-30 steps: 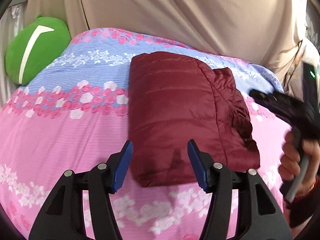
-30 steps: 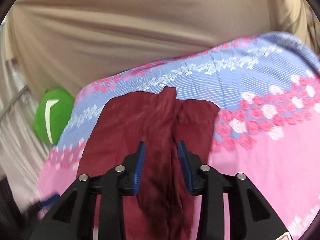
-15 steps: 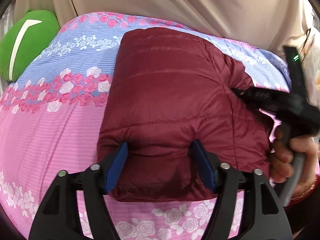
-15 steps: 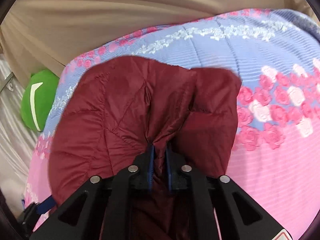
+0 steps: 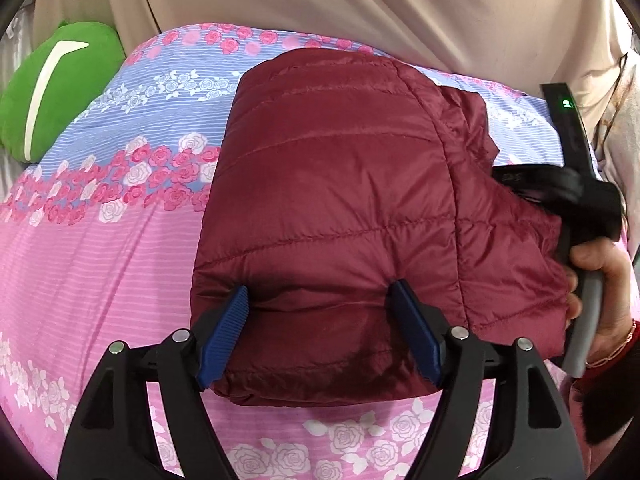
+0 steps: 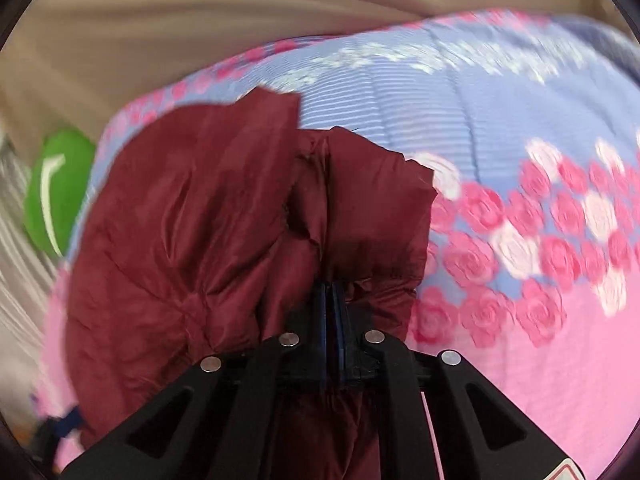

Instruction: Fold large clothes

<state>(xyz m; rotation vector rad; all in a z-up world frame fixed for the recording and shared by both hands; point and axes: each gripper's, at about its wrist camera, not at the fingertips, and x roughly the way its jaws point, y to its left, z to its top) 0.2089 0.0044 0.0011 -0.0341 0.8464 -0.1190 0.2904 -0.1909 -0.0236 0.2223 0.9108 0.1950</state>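
Note:
A dark red quilted jacket lies folded into a thick bundle on the floral bedspread. My left gripper is open, its blue pads straddling the bundle's near edge and pressed into the fabric. My right gripper is shut on a fold of the jacket at its right side. In the left wrist view the right gripper and the hand holding it sit against the jacket's right edge.
A green cushion lies at the bed's far left corner. A beige curtain hangs behind the bed. The pink and blue bedspread extends to the right of the jacket.
My left gripper moved forward until its open pads straddle the jacket's near edge. My right gripper closed onto a fold of the jacket and is moving; its view is blurred.

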